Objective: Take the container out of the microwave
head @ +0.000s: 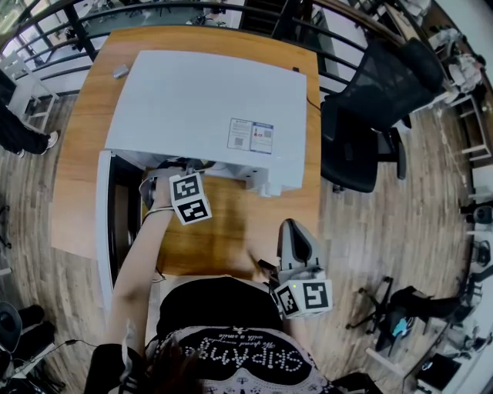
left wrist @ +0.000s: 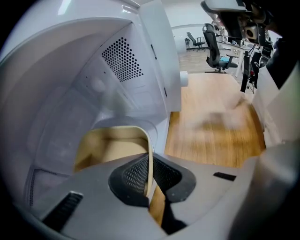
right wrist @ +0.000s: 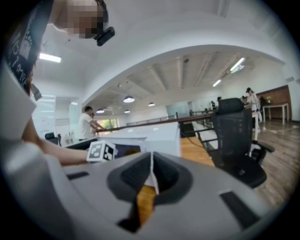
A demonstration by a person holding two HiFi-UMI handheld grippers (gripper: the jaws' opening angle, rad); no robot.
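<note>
The container point(left wrist: 110, 150), a beige open tub, sits on the floor of the microwave point(left wrist: 70, 89) cavity, at lower centre-left of the left gripper view. Its thin right-hand wall runs straight down into the left gripper point(left wrist: 150, 180), whose jaws are closed tight on that wall, one pad inside the tub and one outside. The head view does not show the container; there the gripper's marker cube sits at the mouth of the cavity, just left of centre, and the jaws reach in under the microwave's top.

A patch of vent holes point(left wrist: 122, 58) marks the cavity wall above the container. The microwave is a white box filling the upper middle of the head view, with its door point(head: 104, 223) swung open at the left. It stands on a wooden table point(head: 231, 231), which also shows bare to the right of the cavity in the left gripper view.

The right gripper point(right wrist: 151, 176) is at lower right of centre in the head view, over the near edge of the table and well apart from the microwave. Its jaws are pressed together with nothing between them.

A black office chair point(head: 370, 115) stands to the right of the table, and a dark railing point(head: 192, 11) curves across the top of the head view. In the right gripper view a person point(right wrist: 86, 124) stands far off at the left.
</note>
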